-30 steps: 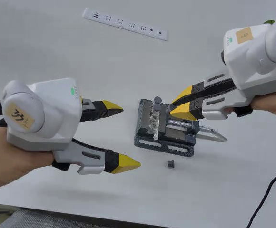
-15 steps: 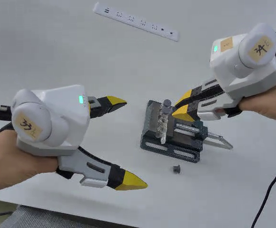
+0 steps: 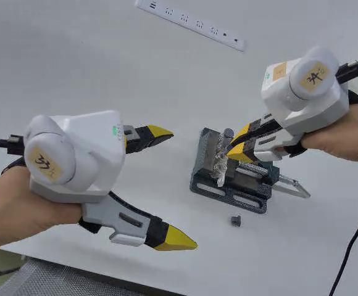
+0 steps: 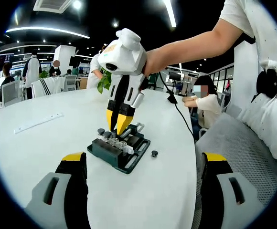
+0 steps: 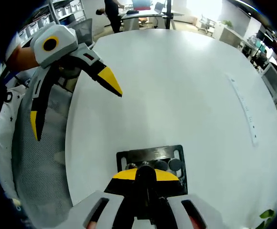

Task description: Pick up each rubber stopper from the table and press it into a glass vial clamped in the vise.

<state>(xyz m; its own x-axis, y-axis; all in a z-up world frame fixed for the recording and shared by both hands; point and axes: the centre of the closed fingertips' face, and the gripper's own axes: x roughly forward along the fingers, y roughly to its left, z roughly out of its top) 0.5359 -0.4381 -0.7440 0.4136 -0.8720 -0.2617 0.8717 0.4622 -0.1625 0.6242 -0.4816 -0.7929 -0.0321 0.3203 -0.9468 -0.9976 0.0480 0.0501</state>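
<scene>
Swung right tongs down steeper over vise, pinching what looks like a dark stopper above clamped vials, lined up for pressing in; holds left tongs spread wide, clear; leaves spare stopper on worktop beside vise

Vise on table, vials rowed in it, loose stopper just in front, power strip well behind, left gripper well left, right gripper over the vials.
</scene>
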